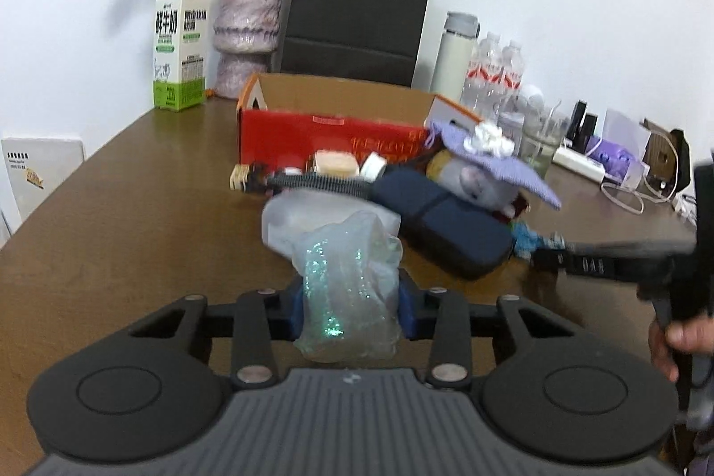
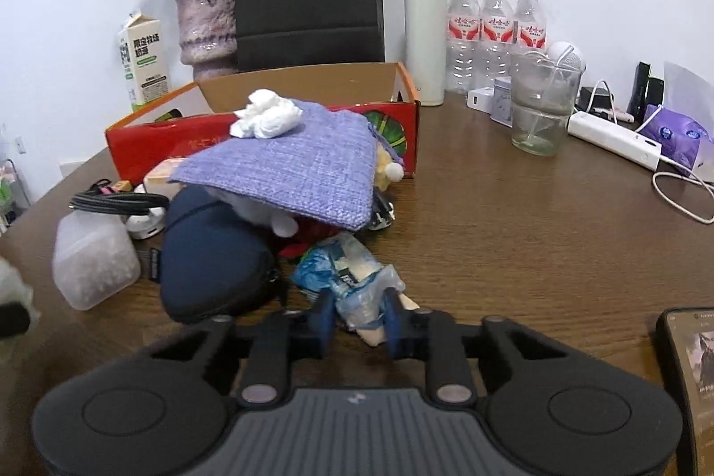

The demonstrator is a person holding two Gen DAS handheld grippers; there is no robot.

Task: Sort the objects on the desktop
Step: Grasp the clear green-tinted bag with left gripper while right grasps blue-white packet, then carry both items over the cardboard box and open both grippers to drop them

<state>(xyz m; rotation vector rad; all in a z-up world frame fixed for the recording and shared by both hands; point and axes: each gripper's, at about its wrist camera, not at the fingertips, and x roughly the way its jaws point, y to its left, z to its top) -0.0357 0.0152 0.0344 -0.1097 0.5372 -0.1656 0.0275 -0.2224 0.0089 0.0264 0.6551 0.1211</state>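
Free: bare brown tabletop point(image 2: 513, 235) lower right and centre right of the right wrist view; bare strip point(image 1: 134, 217) left in the left wrist view.
Obstacles: clutter pile, centre, navy case point(image 2: 209, 262), purple knitted pouch point(image 2: 290, 172); red cardboard box point(image 2: 147, 141) behind; phone point(image 2: 689, 369) at lower right edge.

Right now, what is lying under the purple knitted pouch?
The purple knitted pouch covers a grey plush toy resting on the navy case. The toy's body and whatever else is beneath stay hidden.
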